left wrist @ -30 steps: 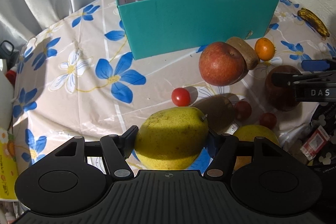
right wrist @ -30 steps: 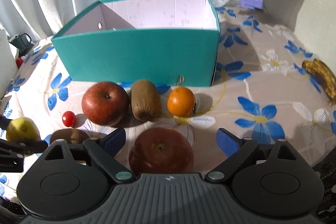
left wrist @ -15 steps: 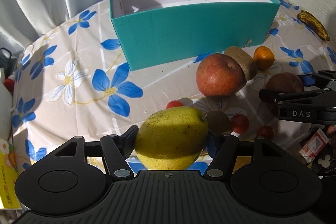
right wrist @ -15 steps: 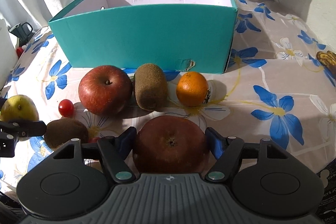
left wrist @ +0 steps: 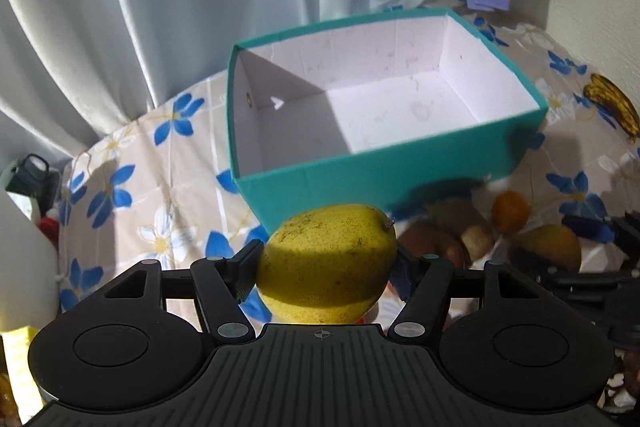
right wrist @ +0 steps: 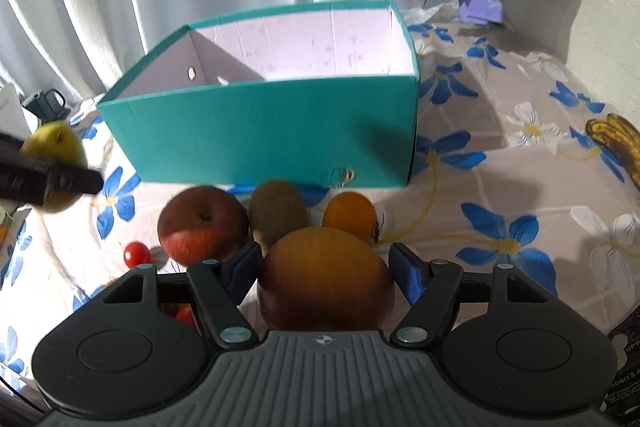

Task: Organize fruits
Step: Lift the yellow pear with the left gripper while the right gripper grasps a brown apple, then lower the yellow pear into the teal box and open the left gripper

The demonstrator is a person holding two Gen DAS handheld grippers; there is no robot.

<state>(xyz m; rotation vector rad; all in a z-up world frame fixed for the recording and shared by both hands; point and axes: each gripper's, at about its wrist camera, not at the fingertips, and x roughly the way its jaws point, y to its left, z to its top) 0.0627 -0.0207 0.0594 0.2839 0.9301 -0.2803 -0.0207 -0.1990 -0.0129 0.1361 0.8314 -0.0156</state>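
My left tongs (left wrist: 326,265): clamped on a yellow pear (left wrist: 326,263), held above the flowered tablecloth (left wrist: 132,187), just short of the teal box (left wrist: 384,171).
My right tongs (right wrist: 325,269): closed around a dark red apple (right wrist: 326,279) — held over the cloth in front of the box.
On the cloth by the box's near wall: red apple (right wrist: 202,225), kiwi (right wrist: 278,211), orange (right wrist: 350,215) — side by side; cherry tomato (right wrist: 137,254) to their left.
Far right: browned bananas (right wrist: 618,143).

A speckled yellow pear (left wrist: 326,263) fills the lower centre of the left view, in front of the open teal box (left wrist: 384,179). In the right view, a red apple (right wrist: 202,225), brown kiwi (right wrist: 278,211) and orange (right wrist: 350,215) sit mid-frame before it.
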